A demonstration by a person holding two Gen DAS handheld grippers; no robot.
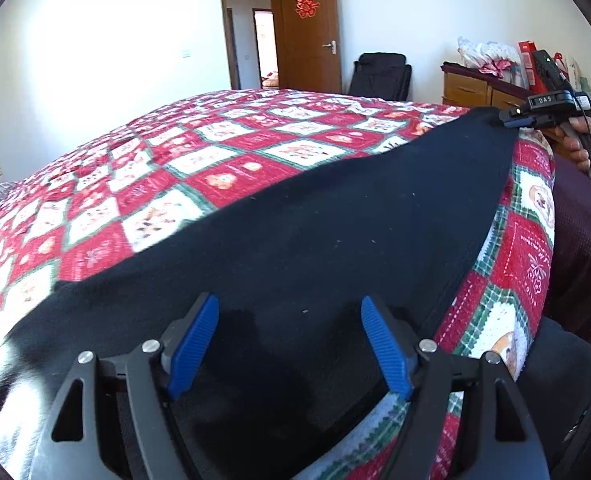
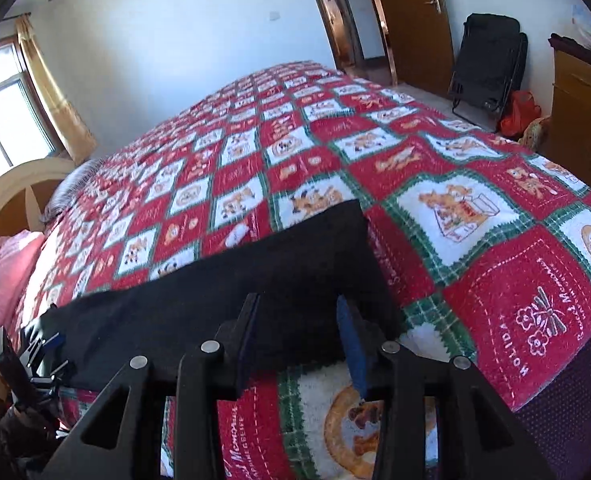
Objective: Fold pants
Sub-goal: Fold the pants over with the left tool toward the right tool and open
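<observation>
Black pants (image 1: 335, 220) lie flat in a long band along the near edge of a bed covered by a red, white and green patchwork quilt (image 1: 215, 176). My left gripper (image 1: 291, 344) hovers open over one end, its blue pads (image 1: 193, 344) spread wide with nothing pressed between them. The right gripper (image 1: 511, 118), held in a hand, shows at the far end of the pants. In the right wrist view, the right gripper (image 2: 299, 336) stands open just above the pants (image 2: 275, 272) near their end. The left gripper (image 2: 43, 352) shows at the far left.
An open wooden door (image 1: 311, 28) and a folded black chair (image 1: 379, 76) stand beyond the bed. A wooden dresser (image 1: 471, 90) with bags on top is at the right. A headboard (image 2: 11, 200), pink pillow (image 2: 7, 276) and curtained window (image 2: 15, 112) are at the left.
</observation>
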